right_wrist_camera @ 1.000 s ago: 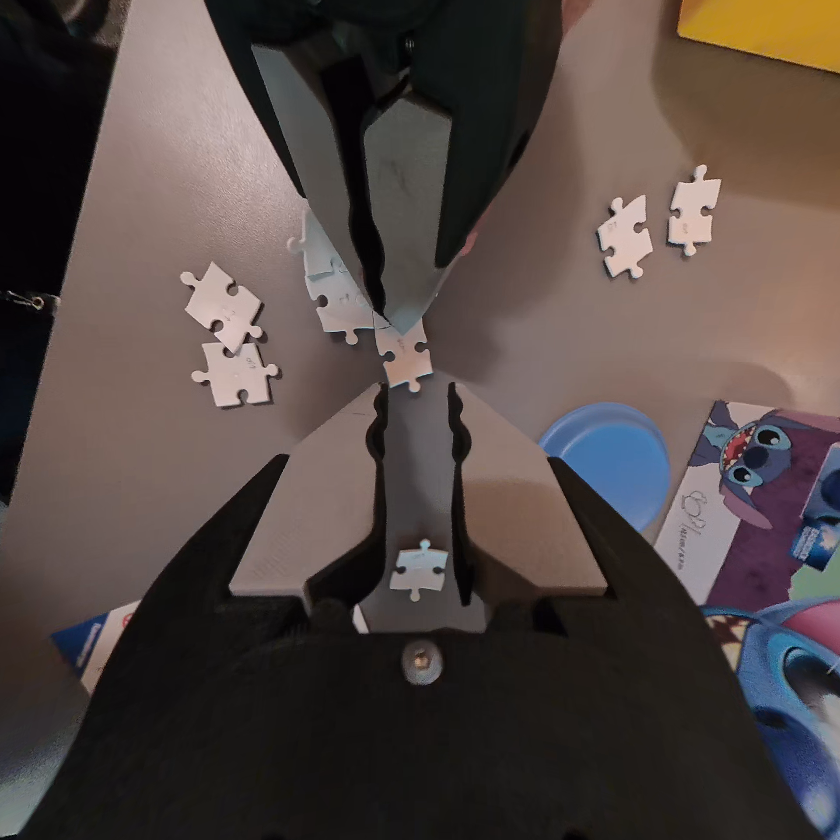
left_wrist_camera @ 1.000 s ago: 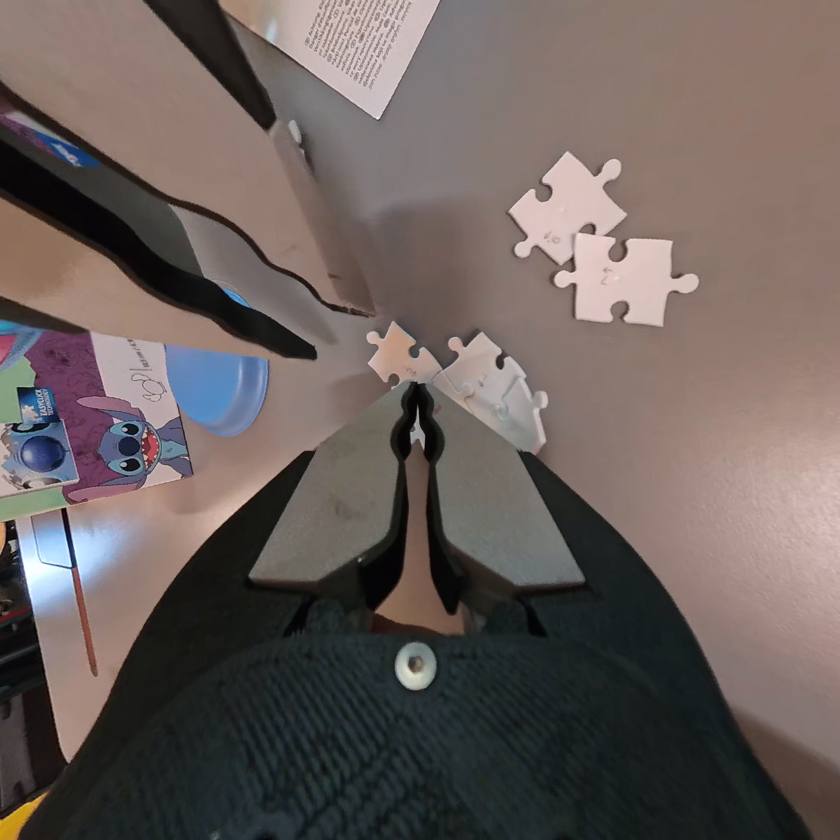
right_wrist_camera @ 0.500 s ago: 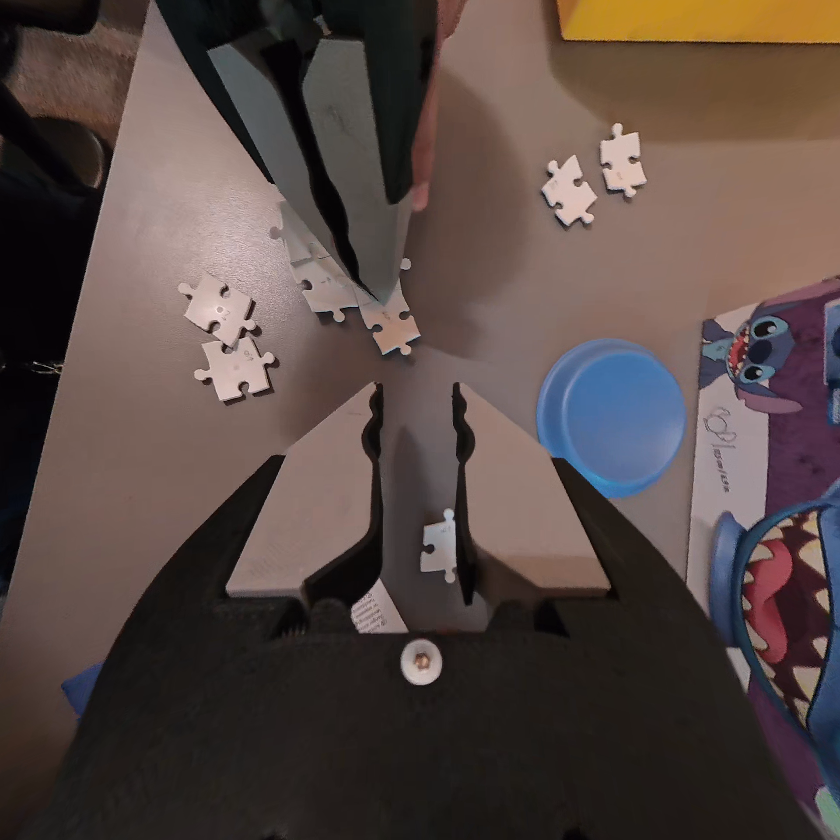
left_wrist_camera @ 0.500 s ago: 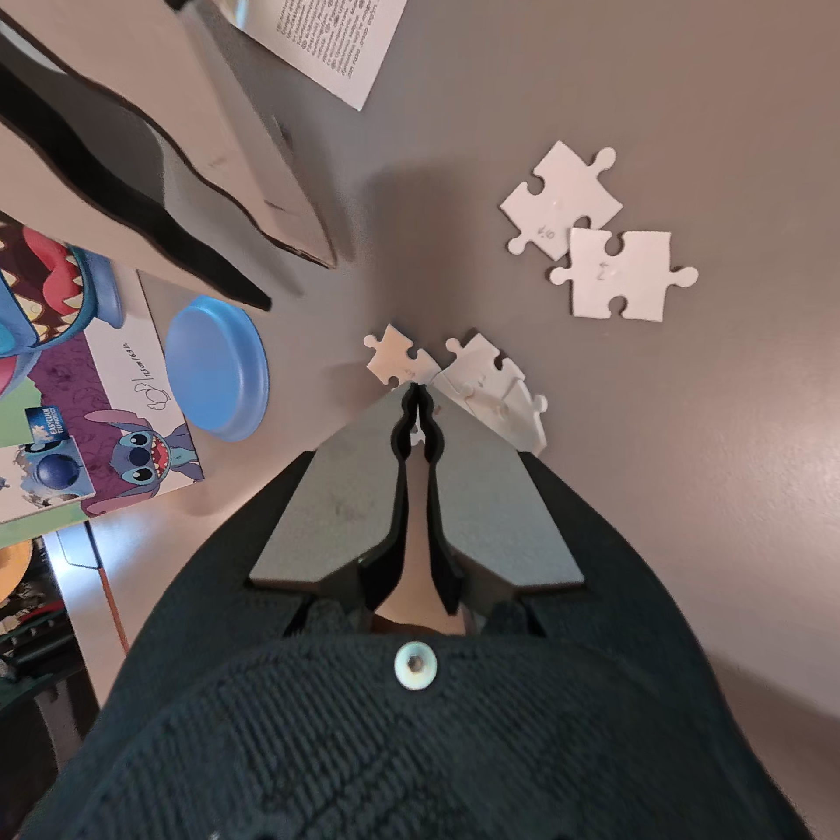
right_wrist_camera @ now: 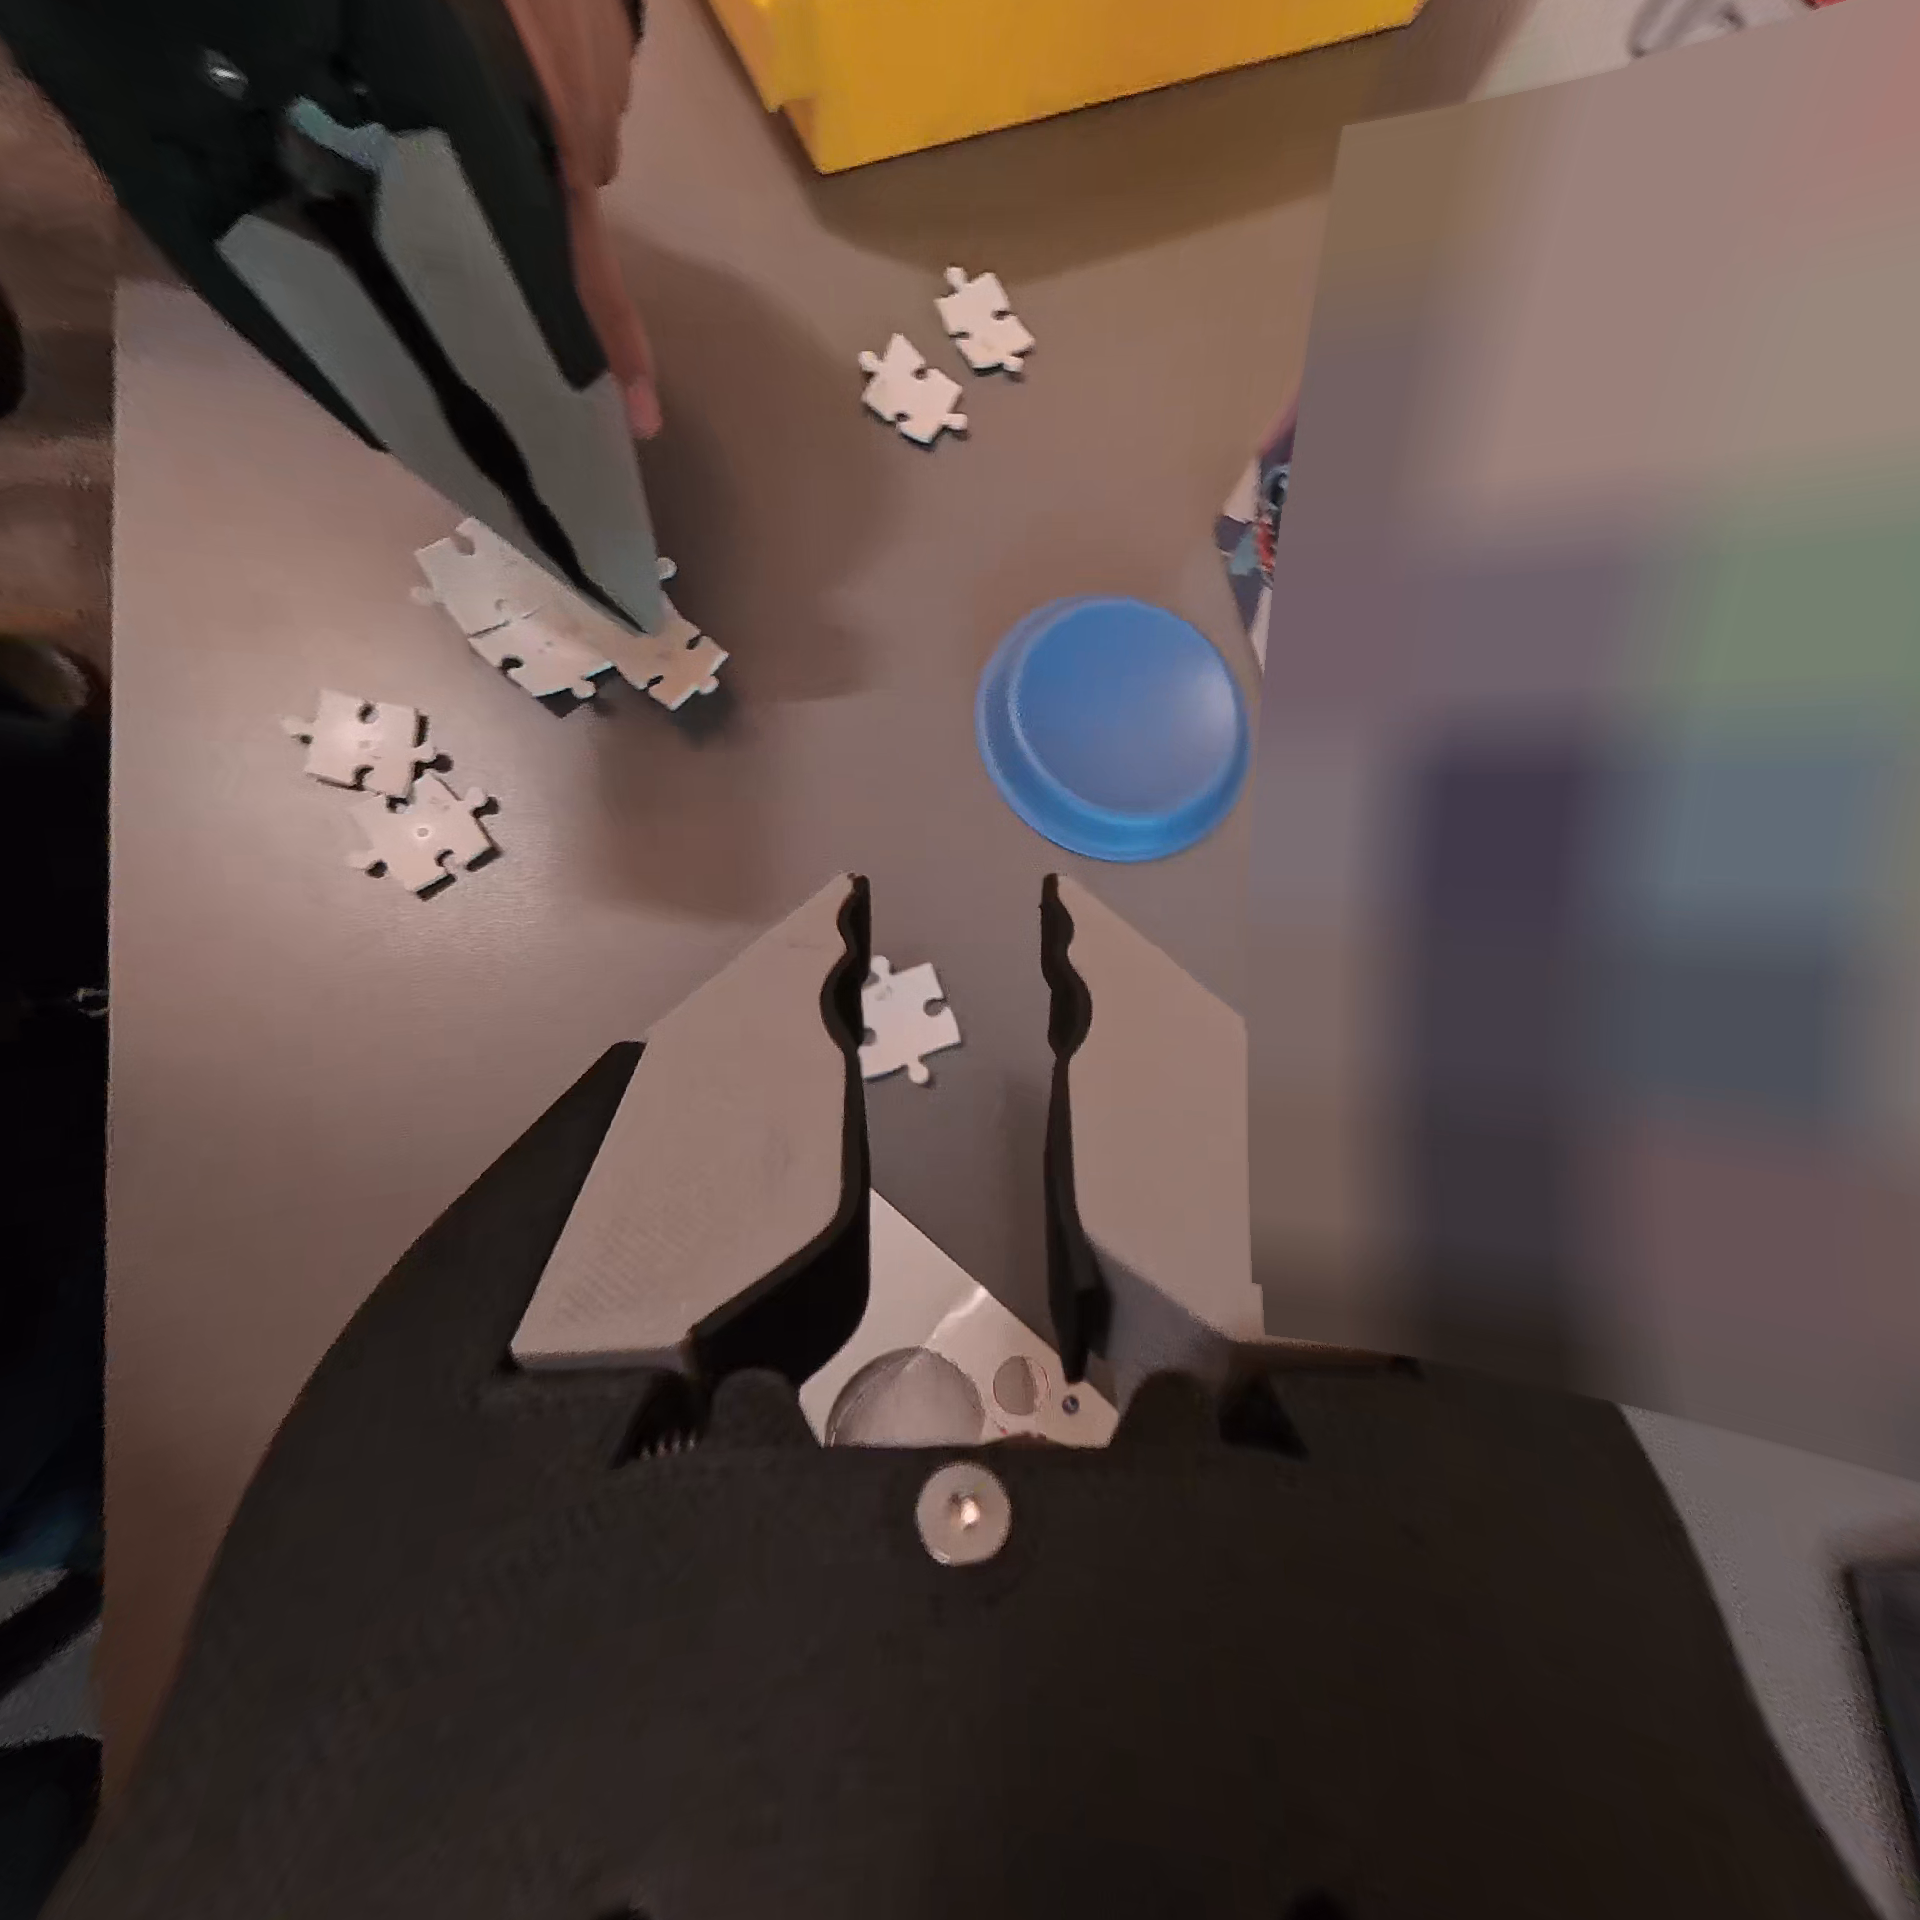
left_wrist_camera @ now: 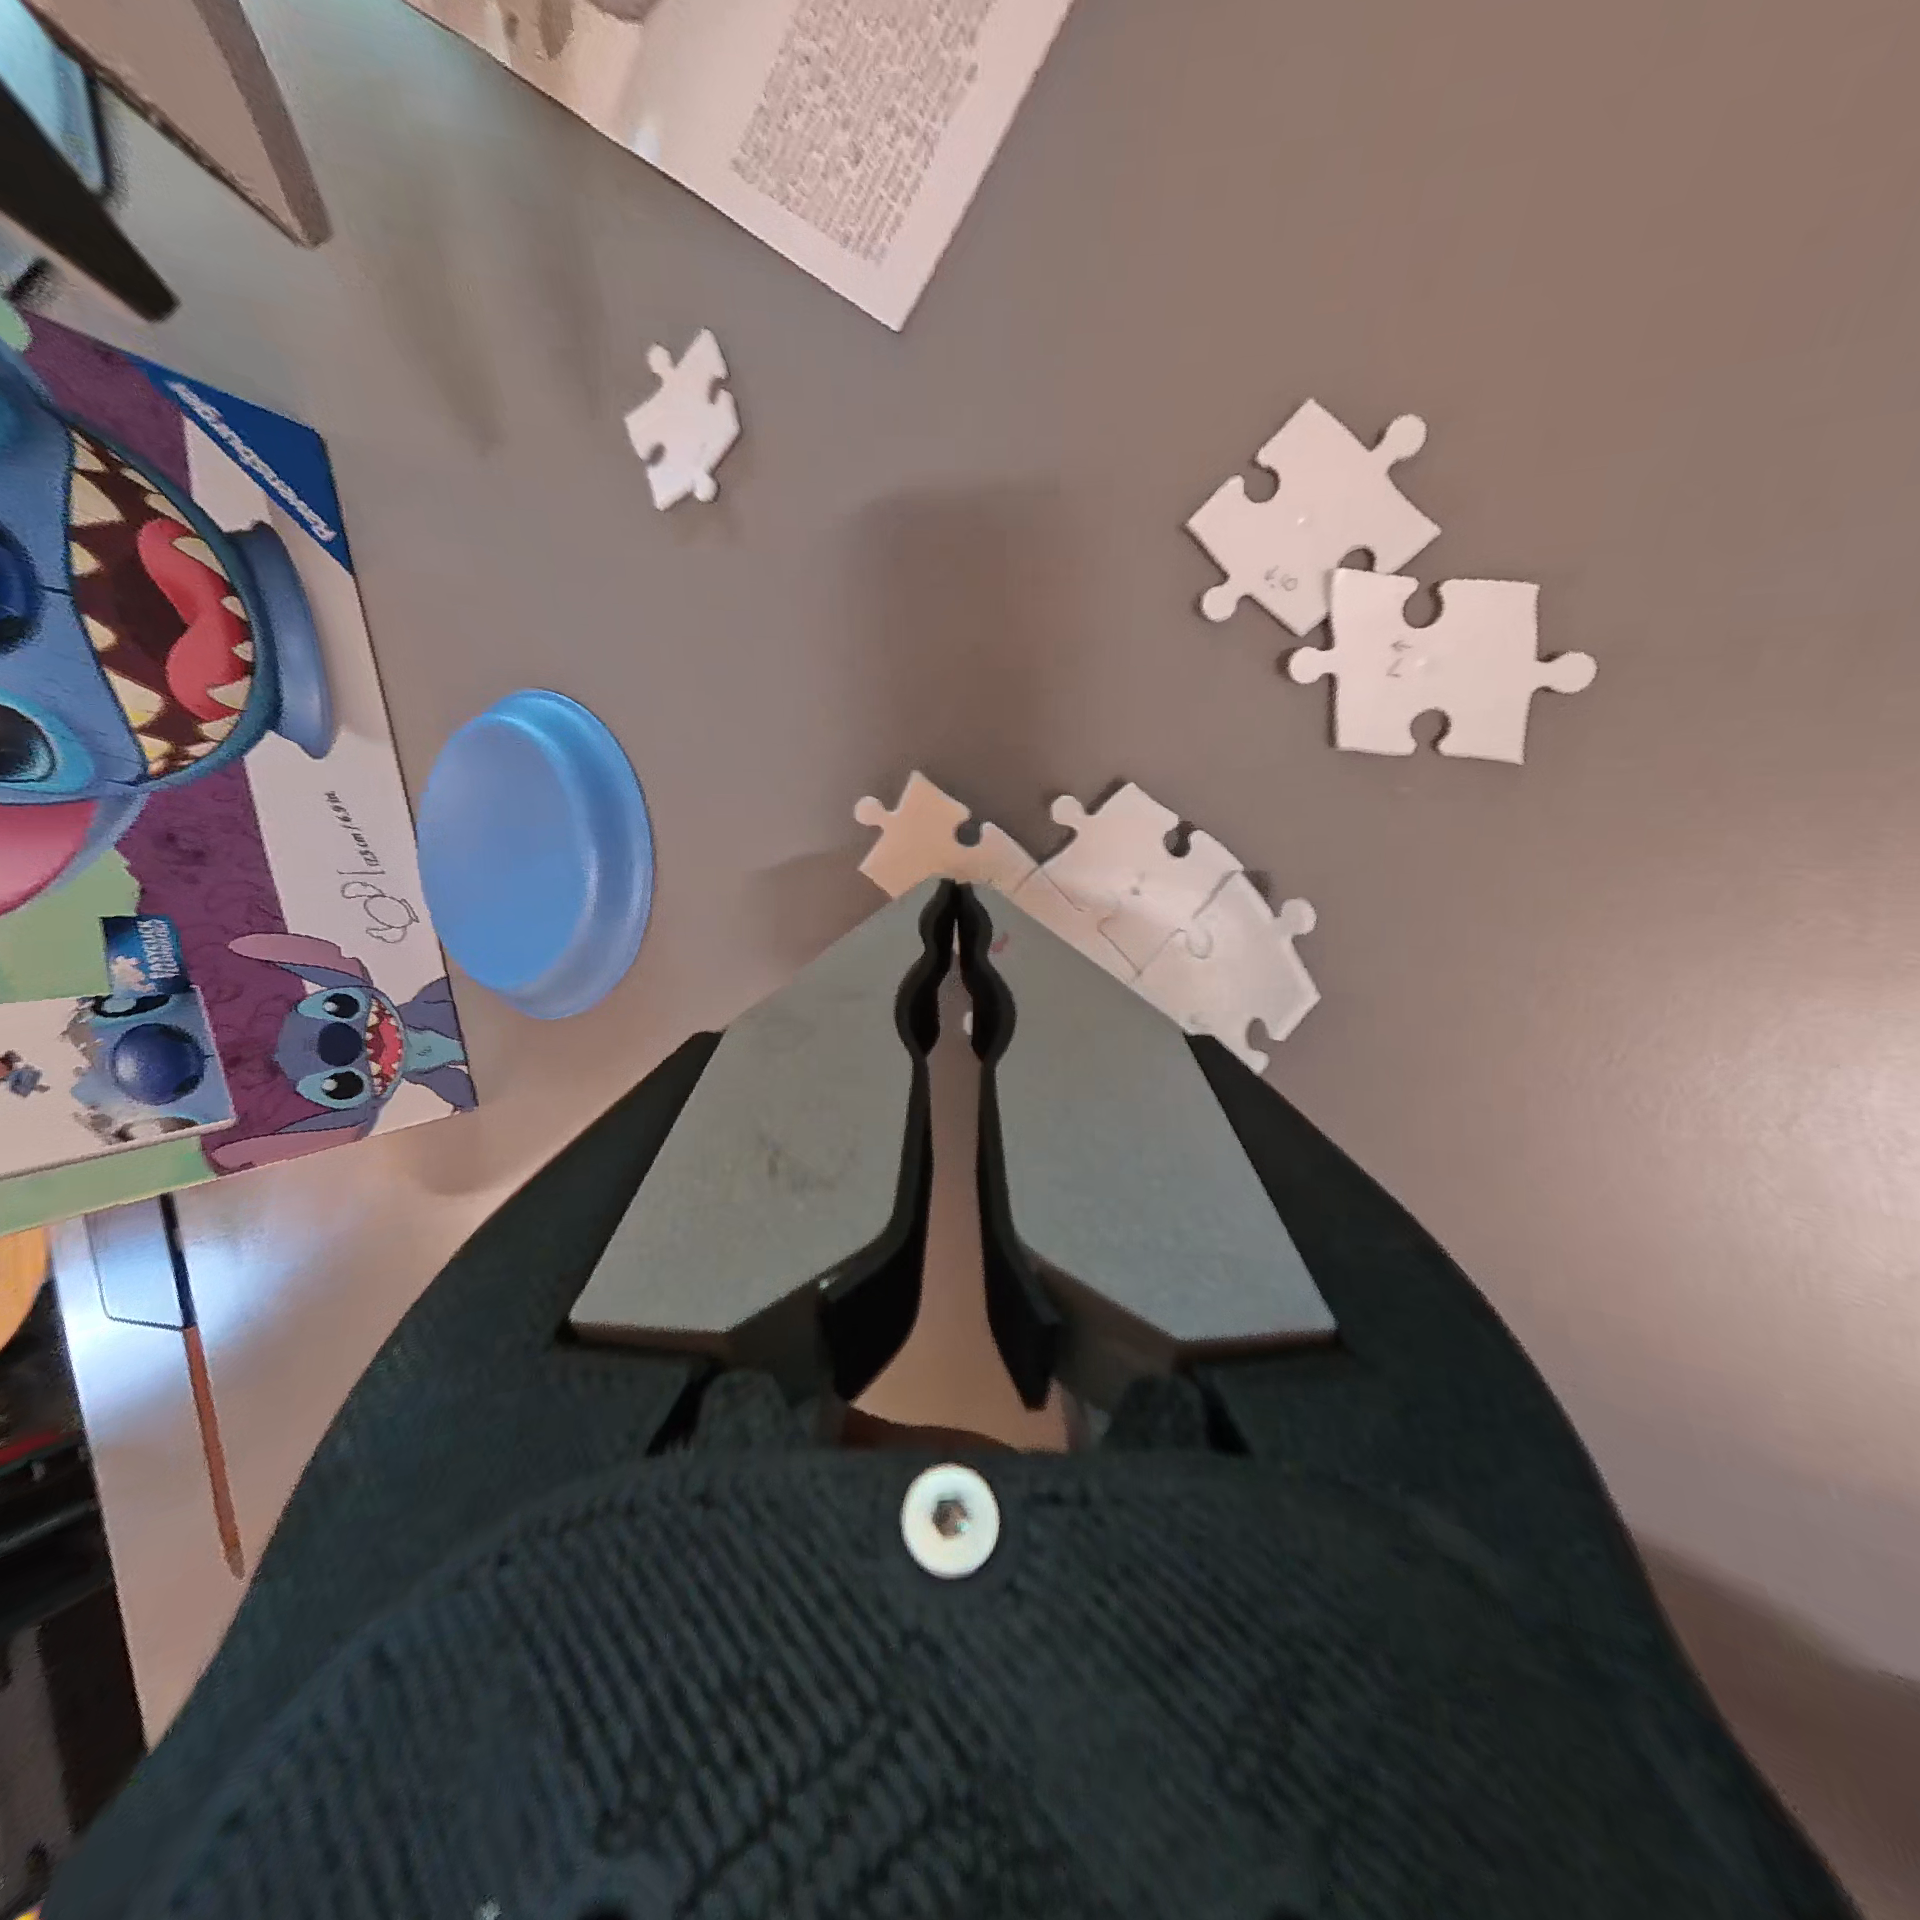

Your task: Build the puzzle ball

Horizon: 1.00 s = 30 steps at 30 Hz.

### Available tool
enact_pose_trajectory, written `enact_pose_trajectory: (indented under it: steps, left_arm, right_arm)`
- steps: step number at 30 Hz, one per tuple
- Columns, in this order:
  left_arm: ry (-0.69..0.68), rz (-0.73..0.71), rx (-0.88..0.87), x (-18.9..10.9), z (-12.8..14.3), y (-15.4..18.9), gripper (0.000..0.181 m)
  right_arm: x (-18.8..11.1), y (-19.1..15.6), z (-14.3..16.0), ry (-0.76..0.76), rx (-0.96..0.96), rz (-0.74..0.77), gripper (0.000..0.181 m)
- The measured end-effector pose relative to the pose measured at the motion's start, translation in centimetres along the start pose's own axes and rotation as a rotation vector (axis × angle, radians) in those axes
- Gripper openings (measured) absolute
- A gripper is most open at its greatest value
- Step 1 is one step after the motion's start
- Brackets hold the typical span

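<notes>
Fingers of my left gripper are pressed together, tips down on the joined strip of white curved puzzle pieces on the grey table. My right gripper is spread wide and holds nothing, hovering over a single white puzzle piece near the round blue plastic stand.

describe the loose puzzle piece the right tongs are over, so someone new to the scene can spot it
Start at the round blue plastic disc on the grey table. Nearer the camera, the open right tongs frame a single white jigsaw piece lying flat against the inner edge of one finger. Unlike the other white pieces, which lie in pairs or joined in a cluster, this one lies alone.
</notes>
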State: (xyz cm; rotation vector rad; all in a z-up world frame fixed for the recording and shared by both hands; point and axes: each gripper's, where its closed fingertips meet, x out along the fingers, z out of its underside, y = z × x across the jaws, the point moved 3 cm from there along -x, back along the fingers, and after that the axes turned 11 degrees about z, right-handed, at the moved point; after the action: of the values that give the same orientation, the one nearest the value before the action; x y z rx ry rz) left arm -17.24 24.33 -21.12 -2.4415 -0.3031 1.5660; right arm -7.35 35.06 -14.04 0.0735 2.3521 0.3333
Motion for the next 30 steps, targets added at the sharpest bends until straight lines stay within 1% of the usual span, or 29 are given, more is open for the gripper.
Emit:
enact_pose_trajectory:
  steps: [4,6,8,10,12,14,16,17,19,22,24,26,30]
  left_arm:
    - [0.043,-0.052,-0.006,-1.4,-0.3,-1.4,0.000]
    - [0.082,-0.112,-0.020,-2.4,-0.4,-2.6,0.000]
    - [0.140,-0.216,-0.057,-3.5,-0.4,-4.4,0.000]
    - [0.198,-0.374,-0.158,-4.7,0.2,-7.3,0.000]
    - [0.271,-0.509,-0.304,-5.5,1.2,-9.9,0.000]
    - [0.326,-0.577,-0.444,-5.7,2.6,-11.7,0.000]
    - [0.382,-0.617,-0.551,-5.5,3.9,-12.8,0.000]
    - [0.402,-0.628,-0.600,-5.4,4.5,-13.1,0.000]
    - [0.439,-0.586,-0.659,-5.1,4.9,-12.9,0.000]
    - [0.521,-0.510,-0.719,-4.7,4.3,-12.0,0.000]
    - [0.509,-0.501,-0.710,-4.7,4.0,-11.6,0.000]
    - [0.505,-0.507,-0.685,-4.7,3.9,-11.4,0.000]
    - [0.491,-0.445,-0.730,-3.6,4.7,-10.9,0.000]
  right_arm:
    - [-0.7,1.9,1.0,0.000,0.097,0.061,0.029]
    - [-1.0,2.5,1.4,0.005,0.147,0.076,0.030]
    - [-1.1,3.1,1.8,0.009,0.199,0.092,0.030]
    - [-1.0,3.4,2.2,0.000,0.250,0.086,0.031]
    - [-0.6,3.4,2.7,-0.013,0.282,0.066,0.032]
    - [-0.3,3.1,3.1,-0.023,0.290,0.036,0.033]
    - [0.0,3.0,3.3,-0.026,0.298,0.020,0.034]
    - [0.1,2.9,3.4,-0.024,0.302,0.006,0.034]
    - [0.4,2.6,3.5,-0.028,0.312,-0.023,0.035]
    - [1.0,1.4,3.9,-0.061,0.282,-0.100,0.038]
    - [1.6,0.3,4.6,-0.102,0.230,-0.154,0.039]
    - [2.4,-0.3,5.4,-0.151,0.183,-0.169,0.040]
    - [3.4,-1.2,6.2,-0.187,0.091,-0.177,0.040]
